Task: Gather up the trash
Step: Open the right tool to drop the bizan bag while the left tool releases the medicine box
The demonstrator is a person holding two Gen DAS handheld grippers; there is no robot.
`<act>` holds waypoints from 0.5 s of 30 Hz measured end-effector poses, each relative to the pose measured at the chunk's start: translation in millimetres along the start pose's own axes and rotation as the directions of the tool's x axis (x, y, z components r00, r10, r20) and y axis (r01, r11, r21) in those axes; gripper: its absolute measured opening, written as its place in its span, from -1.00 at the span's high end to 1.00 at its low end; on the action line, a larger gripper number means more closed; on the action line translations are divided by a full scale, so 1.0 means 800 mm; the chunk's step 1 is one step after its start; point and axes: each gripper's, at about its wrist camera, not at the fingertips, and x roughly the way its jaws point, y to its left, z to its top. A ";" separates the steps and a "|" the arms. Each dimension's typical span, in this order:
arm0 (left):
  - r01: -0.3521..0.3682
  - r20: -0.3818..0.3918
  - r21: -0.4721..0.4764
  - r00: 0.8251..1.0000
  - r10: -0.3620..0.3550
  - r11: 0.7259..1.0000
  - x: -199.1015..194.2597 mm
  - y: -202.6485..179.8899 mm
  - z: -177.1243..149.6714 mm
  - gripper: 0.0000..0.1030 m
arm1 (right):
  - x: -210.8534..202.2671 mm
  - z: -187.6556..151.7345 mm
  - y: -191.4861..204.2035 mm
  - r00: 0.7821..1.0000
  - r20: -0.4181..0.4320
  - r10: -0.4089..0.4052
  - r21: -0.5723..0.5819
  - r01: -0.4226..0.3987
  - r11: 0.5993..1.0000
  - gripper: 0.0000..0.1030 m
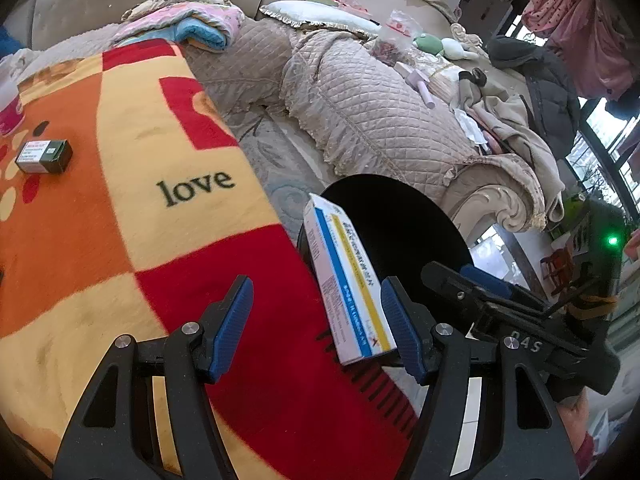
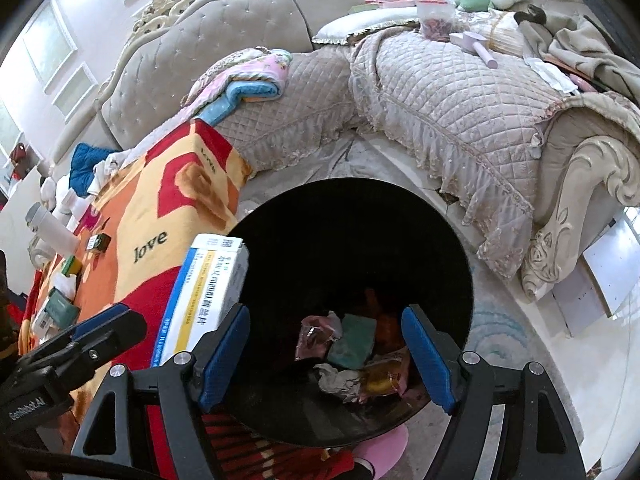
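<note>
A white box with blue and yellow stripes [image 1: 347,280] stands tilted at the rim of a black round bin [image 1: 400,232], between the blanket edge and the bin. My left gripper [image 1: 318,326] is open, the box just inside its right finger, touching or nearly so. My right gripper [image 2: 326,354] is open above the bin [image 2: 352,240], which holds wrappers, crumpled paper and a green packet [image 2: 352,342]. The box [image 2: 204,296] is left of my right gripper's left finger. The right gripper's body shows in the left wrist view [image 1: 520,312].
An orange, red and yellow "love" blanket [image 1: 140,208] covers the table. A small dark box [image 1: 44,156] and a pink-labelled cup [image 1: 8,108] lie on it, with more small boxes [image 2: 60,308] and a white bottle [image 2: 52,228]. A quilted sofa [image 1: 360,92] stands behind.
</note>
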 end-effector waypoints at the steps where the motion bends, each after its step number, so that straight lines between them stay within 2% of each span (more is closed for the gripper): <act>1: -0.005 -0.003 0.000 1.000 0.005 1.000 0.000 0.001 -0.002 -0.26 | -0.002 0.000 0.004 1.000 0.004 -0.001 -0.007 0.001 1.000 -0.48; 8: -0.097 -0.036 -0.023 0.995 0.096 0.995 0.014 0.010 -0.005 -0.26 | -0.001 0.000 0.003 1.000 0.001 -0.021 -0.007 0.021 1.000 -0.49; 9: -0.101 -0.021 -0.018 0.995 0.100 0.995 0.014 0.007 -0.005 -0.26 | -0.001 0.001 0.001 1.000 0.001 -0.021 -0.003 0.021 1.000 -0.49; 15: -0.046 -0.045 0.046 0.998 0.048 0.998 0.029 -0.021 0.000 -0.26 | -0.003 0.001 -0.021 0.999 0.002 -0.043 0.038 0.043 0.998 -0.50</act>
